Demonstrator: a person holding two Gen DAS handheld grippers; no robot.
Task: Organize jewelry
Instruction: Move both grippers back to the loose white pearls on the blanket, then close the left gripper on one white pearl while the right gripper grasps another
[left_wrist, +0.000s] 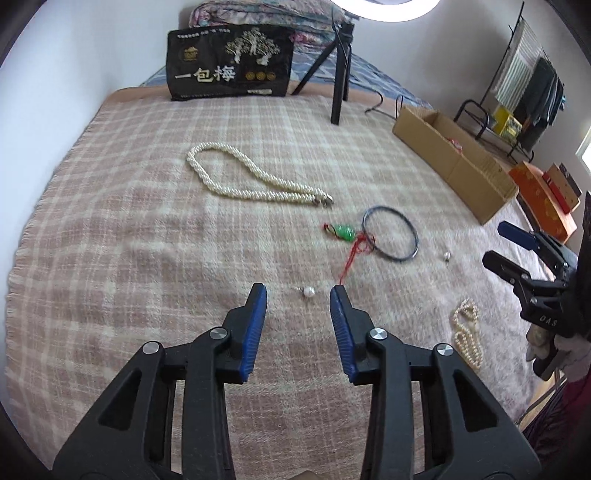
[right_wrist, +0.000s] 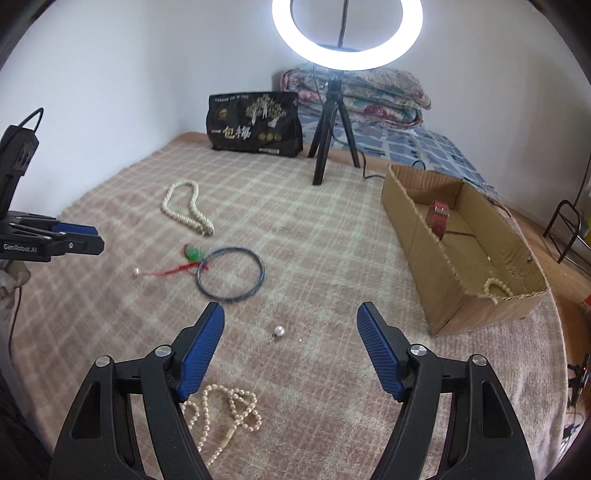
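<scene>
My left gripper is open, with a pearl earring on the blanket between its fingertips. My right gripper is open and empty above a second pearl earring. A thin pearl strand lies under its left finger. A thick twisted pearl necklace, a green pendant on red cord and a dark bangle lie on the blanket. The cardboard box holds a red watch strap and a pearl bracelet.
A plaid blanket covers the bed. A black bag and a ring-light tripod stand at the far end. Folded quilts lie behind. A metal rack and an orange box stand to the right.
</scene>
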